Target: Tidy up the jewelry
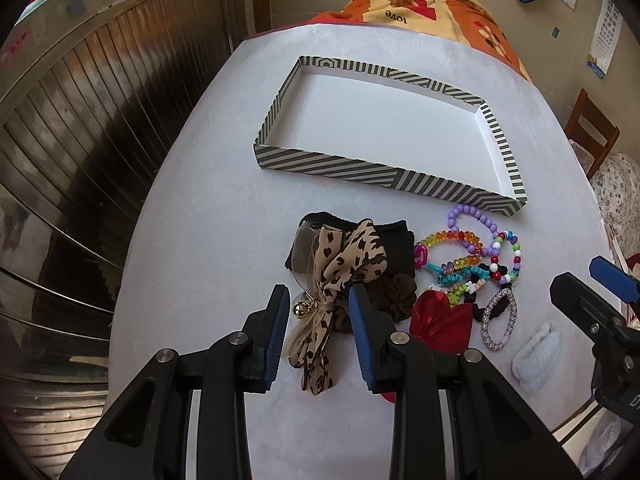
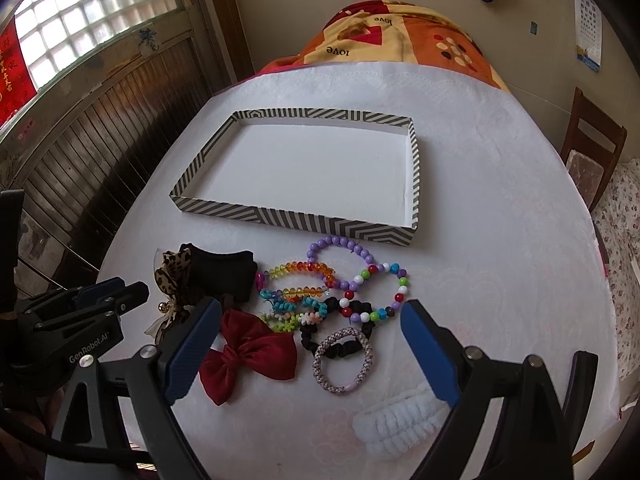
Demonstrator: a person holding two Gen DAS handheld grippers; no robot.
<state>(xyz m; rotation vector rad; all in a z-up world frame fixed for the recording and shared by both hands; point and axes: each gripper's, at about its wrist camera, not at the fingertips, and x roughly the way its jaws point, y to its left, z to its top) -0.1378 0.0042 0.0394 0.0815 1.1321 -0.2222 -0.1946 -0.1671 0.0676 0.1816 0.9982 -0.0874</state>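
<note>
A striped shallow tray (image 1: 332,166) (image 2: 224,207) with a bare white floor lies on the white table. In front of it is a pile: a leopard-print bow (image 1: 340,268) (image 2: 172,276) with a gold bell, a black cloth (image 1: 394,240) (image 2: 224,272), a red bow (image 1: 438,318) (image 2: 248,360), a purple bead bracelet (image 1: 472,216) (image 2: 340,244), rainbow and multicoloured bead bracelets (image 2: 384,280), and a braided hair ring (image 1: 498,320) (image 2: 342,360). My left gripper (image 1: 318,312) is open, its fingers on either side of the leopard bow's tails. My right gripper (image 2: 312,340) is wide open around the red bow and hair ring.
A white fluffy scrunchie (image 1: 534,354) (image 2: 400,420) lies at the near right. A brown scrunchie (image 1: 396,292) sits beside the leopard bow. An orange patterned blanket (image 2: 400,36) covers the far end. A wooden chair (image 2: 592,148) stands at the right, dark wood panelling at the left.
</note>
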